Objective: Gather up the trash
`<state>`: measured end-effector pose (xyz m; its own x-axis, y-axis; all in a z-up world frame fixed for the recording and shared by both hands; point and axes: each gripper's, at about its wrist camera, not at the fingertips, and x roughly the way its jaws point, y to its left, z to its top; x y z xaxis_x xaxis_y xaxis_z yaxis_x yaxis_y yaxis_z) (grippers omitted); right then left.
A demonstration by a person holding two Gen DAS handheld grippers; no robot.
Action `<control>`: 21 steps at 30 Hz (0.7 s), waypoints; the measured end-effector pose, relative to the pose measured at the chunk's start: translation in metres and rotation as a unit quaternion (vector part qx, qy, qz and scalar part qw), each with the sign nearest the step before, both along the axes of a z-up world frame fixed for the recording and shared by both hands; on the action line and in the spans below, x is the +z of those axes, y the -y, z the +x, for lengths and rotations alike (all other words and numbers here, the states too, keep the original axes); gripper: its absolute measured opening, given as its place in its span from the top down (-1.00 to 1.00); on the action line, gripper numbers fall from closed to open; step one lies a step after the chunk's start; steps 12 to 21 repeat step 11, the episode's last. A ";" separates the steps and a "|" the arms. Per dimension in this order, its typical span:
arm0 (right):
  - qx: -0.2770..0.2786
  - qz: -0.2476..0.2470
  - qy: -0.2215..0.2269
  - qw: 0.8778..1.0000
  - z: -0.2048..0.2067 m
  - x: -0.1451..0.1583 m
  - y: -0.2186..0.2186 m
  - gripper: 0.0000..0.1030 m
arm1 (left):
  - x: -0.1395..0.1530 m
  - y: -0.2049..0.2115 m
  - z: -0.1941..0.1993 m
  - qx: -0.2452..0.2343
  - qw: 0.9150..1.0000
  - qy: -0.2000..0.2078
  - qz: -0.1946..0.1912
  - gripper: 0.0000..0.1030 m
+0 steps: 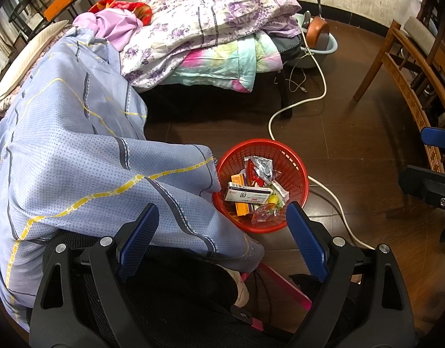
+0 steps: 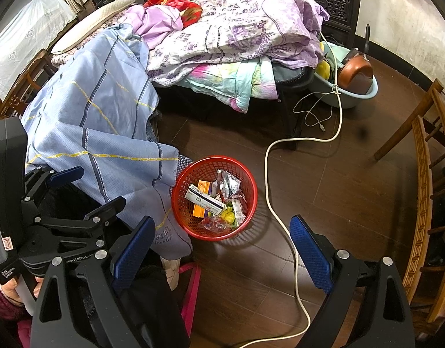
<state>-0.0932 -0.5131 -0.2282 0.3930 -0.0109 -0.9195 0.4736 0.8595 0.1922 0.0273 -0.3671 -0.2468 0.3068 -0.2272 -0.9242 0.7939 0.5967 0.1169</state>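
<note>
The red mesh basket [image 1: 261, 185] is sitting on the dark wood floor [image 2: 353, 197], right beside the hanging corner of the blue sheet [image 1: 77, 150], and it is already holding the trash: a white carton with a printed code [image 1: 247, 194] lying across an orange box [image 1: 242, 207], a crumpled foil wrapper [image 1: 261, 165] toward the far side, and a clear bag of something red [image 1: 264, 216] at the near rim. A white power cord [image 2: 270, 174] is snaking past the basket's far side, close to it but not touching as far as the right wrist view shows.

You are holding both tools above this, tilted steeply down. Your left gripper [image 1: 222, 233] is standing spread wide with nothing between its blue pads, its far finger overlapping the basket's near rim only in the line of sight. Your right gripper [image 2: 222, 246] is likewise spread and empty, hanging over bare floor just this side of the basket.

Judging by the filled basket and the floor around it, which is showing no loose litter, you are looking at the tail end of collecting, or a pause between pieces. The next move calls for finding anything left, perhaps on the rumpled floral quilt [image 1: 210, 26] or under the sheet, which these views cannot settle. If you reach low, you are needing to keep clear of the cord.
</note>
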 end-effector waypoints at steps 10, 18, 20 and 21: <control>-0.001 -0.002 0.002 1.000 0.000 0.000 0.001 -0.79 | 0.000 0.003 -0.001 -0.001 1.000 0.000 -0.001 -0.67; -0.001 -0.002 0.002 1.000 0.000 0.000 0.001 -0.79 | 0.000 0.002 0.000 -0.001 1.000 -0.001 -0.001 -0.67; -0.001 -0.002 0.002 1.000 0.000 0.000 0.001 -0.79 | 0.000 0.002 0.000 -0.001 1.000 -0.001 -0.001 -0.67; -0.001 -0.002 0.002 1.000 0.000 0.000 0.001 -0.79 | 0.000 0.002 0.000 -0.001 1.000 -0.001 -0.001 -0.67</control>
